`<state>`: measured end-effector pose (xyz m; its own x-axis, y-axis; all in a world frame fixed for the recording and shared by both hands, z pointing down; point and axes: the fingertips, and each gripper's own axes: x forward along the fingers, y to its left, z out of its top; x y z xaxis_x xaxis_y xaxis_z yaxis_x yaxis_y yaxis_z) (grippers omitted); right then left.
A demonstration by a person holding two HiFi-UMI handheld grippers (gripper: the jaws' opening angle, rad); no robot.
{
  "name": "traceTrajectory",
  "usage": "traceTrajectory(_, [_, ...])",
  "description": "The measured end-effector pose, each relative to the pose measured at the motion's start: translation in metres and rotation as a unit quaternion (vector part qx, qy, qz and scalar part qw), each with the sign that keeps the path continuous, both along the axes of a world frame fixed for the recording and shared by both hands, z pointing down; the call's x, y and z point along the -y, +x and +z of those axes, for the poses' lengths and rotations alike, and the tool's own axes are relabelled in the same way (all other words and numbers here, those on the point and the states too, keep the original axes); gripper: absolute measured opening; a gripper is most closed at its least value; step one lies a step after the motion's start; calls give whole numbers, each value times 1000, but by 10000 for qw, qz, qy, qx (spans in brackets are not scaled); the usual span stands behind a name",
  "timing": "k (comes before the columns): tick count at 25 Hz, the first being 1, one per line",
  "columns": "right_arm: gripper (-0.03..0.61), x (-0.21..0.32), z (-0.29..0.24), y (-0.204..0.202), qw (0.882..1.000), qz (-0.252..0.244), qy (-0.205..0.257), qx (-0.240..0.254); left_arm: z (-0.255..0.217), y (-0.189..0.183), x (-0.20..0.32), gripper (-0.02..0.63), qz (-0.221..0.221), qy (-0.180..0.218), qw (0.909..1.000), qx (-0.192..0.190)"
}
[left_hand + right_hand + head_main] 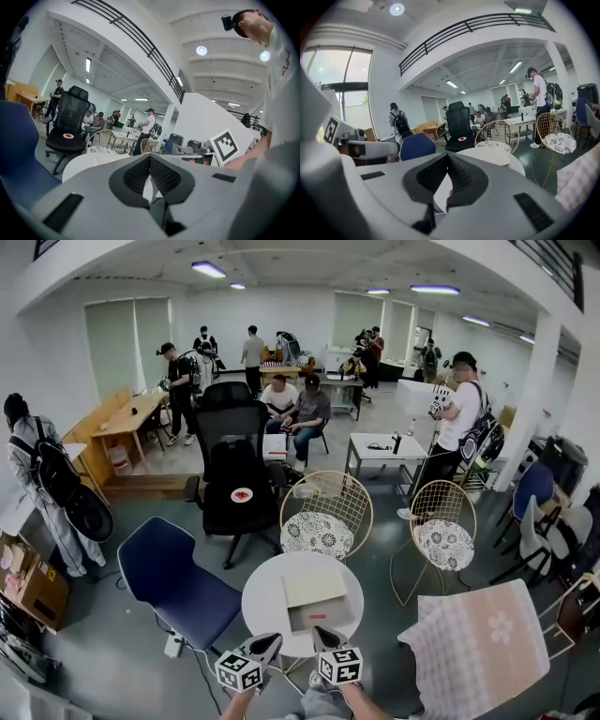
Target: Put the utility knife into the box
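On the round white table [265, 606] lies a flat box [315, 589] with a beige top part and a grey part nearer me. A small red thing, apparently the utility knife [319, 617], lies on the grey part; it is too small to tell more. Both grippers hover at the table's near edge, apart from the box. My left gripper [266, 644] is shut and holds nothing; its jaws meet in the left gripper view [150, 157]. My right gripper [324, 637] is shut too, with nothing between its jaws [449, 157]. The beige box [497, 156] shows ahead of it.
A blue chair [178, 585] stands left of the table. Two gold wire chairs [327, 514] [443, 532] stand behind it, and a black office chair [234, 486] farther back. A pink checked cloth [480, 649] lies at the right. Several people stand and sit around the room.
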<state>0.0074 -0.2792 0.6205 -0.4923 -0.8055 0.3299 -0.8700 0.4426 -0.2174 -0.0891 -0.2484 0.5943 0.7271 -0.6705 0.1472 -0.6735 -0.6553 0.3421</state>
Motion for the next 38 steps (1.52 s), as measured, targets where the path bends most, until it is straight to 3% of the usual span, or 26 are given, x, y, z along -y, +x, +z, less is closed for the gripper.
traceTrajectory(17, [17, -105, -9, 18, 9975, -23, 422, -561, -10, 25, -83, 11, 17, 205, 9998, 22])
traceTrajectory(28, [16, -224, -2, 67, 9976, 63, 395, -573, -15, 75, -190, 11, 59, 307, 9995, 7])
traceTrajectory(38, [15, -290, -8, 71, 9971, 104, 495, -571, -8, 81, -266, 11, 54, 270, 9996, 24])
